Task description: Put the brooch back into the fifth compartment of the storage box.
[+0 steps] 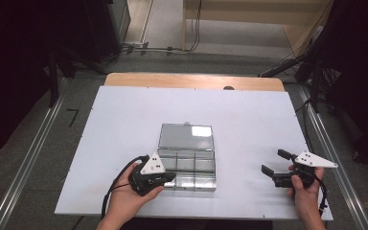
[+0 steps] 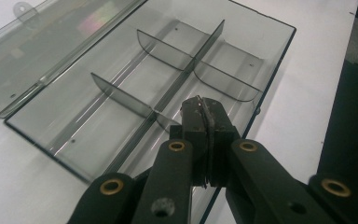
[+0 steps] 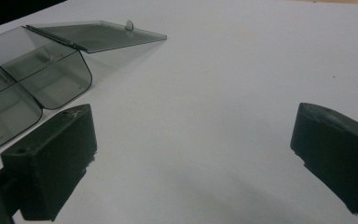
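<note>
- Box (image 1: 188, 165): clear grey plastic, six compartments, sits on the white desk (image 1: 124, 115) just below centre in the high view.
- Lid (image 1: 187, 136): folded fully open, lying flat on the desk at 12 o'clock of the box tray; small tab on its far edge.
- Compartments: nothing visible inside; one long divider and two cross dividers seen in the left gripper view.
- Left tongs (image 1: 168, 178): at 9 o'clock of the box, tips over its near-left corner. Left gripper view shows the tongs (image 2: 204, 112) pressed together, nothing between them, tips above the near wall of the box (image 2: 135, 70); contact with the wall cannot be told.
- Right tongs (image 1: 274, 163): at 3 o'clock of the box, well apart from it, pointing towards 9 o'clock. Jaws spread wide, nothing between them, over bare desk.
- Right gripper view: tongs (image 3: 193, 154) spread; box (image 3: 23, 88) and its open lid at 10 o'clock.
</note>
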### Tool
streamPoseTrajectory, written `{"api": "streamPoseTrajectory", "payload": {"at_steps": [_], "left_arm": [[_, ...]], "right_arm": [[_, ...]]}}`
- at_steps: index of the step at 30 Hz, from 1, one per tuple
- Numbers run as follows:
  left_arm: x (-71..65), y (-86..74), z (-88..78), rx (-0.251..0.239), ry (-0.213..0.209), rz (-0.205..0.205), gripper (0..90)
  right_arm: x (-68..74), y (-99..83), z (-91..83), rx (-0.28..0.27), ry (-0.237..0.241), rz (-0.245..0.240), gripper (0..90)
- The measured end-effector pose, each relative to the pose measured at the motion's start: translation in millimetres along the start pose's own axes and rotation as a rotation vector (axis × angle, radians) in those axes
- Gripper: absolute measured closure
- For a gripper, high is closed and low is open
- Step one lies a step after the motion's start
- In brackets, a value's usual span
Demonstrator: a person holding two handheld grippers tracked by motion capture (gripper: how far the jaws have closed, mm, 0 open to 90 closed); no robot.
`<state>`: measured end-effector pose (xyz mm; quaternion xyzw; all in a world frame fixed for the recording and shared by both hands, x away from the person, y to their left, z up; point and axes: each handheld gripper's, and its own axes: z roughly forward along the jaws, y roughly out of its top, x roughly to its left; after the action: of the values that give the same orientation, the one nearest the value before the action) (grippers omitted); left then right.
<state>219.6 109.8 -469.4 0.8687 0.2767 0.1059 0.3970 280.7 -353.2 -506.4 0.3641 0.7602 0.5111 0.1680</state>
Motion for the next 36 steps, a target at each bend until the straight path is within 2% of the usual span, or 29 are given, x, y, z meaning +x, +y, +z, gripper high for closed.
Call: {"api": "streamPoseTrajectory", "payload": {"at_steps": [11, 26, 27, 30, 33, 36], "left_arm": [[-4.5, 2.3, 19.9, -0.008, -0.015, 0.01, 89.3], [-7.6, 6.4, 38.2, 0.002, -0.021, 0.027, 88.4], [-7.3, 7.0, 38.6, -0.001, -0.019, 0.021, 84.7], [-3.6, 8.6, 35.9, -0.039, -0.057, -0.035, 75.1], [-2.2, 9.0, 32.3, -0.063, -0.06, -0.054, 62.5], [-0.3, 9.2, 28.0, -0.11, -0.078, -0.081, 53.7]], "right_arm": [[1.2, -0.1, 0.7, 0.005, -0.007, -0.006, 0.0], [1.7, -0.7, -0.7, 0.003, -0.011, -0.011, 0.0], [1.8, -0.8, -0.7, 0.002, -0.011, -0.012, 0.0], [1.7, -1.1, -1.1, 0.001, -0.012, -0.011, 0.0], [2.4, -1.4, -1.5, 0.002, -0.013, -0.009, 0.0], [3.1, -1.5, -1.2, 0.004, -0.015, -0.016, 0.0]]}}
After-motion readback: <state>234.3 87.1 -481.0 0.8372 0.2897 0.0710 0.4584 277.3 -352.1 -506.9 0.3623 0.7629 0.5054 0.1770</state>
